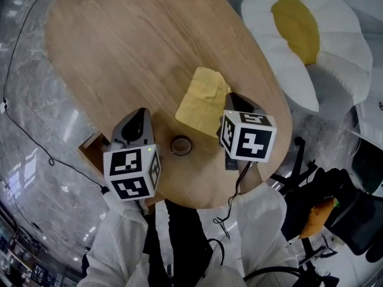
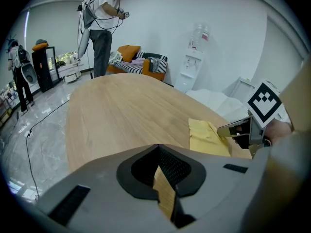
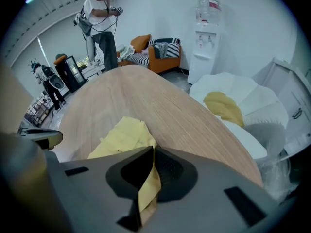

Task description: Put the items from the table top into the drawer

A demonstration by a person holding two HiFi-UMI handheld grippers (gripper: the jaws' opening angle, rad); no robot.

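Observation:
A crumpled yellow cloth (image 1: 200,97) (image 2: 206,137) (image 3: 124,135) lies on the oval wooden table (image 1: 131,46), near its front right edge. My right gripper (image 1: 230,97) (image 3: 152,149) is shut on the cloth's near right edge, and a fold of yellow fabric shows pinched between its jaws. A small dark ring (image 1: 181,145) sits on the table just in front of the cloth, between the two grippers. My left gripper (image 1: 141,113) (image 2: 156,147) hovers over the table's front left edge with its jaws shut on nothing. An open wooden drawer (image 1: 91,151) shows under that edge.
A white flower-shaped cushion with a yellow centre (image 1: 311,34) lies right of the table. A black cable (image 1: 24,130) runs over the marble floor at the left. Far back stand a person (image 2: 102,28), an orange sofa (image 2: 141,64) and a water dispenser (image 2: 192,67).

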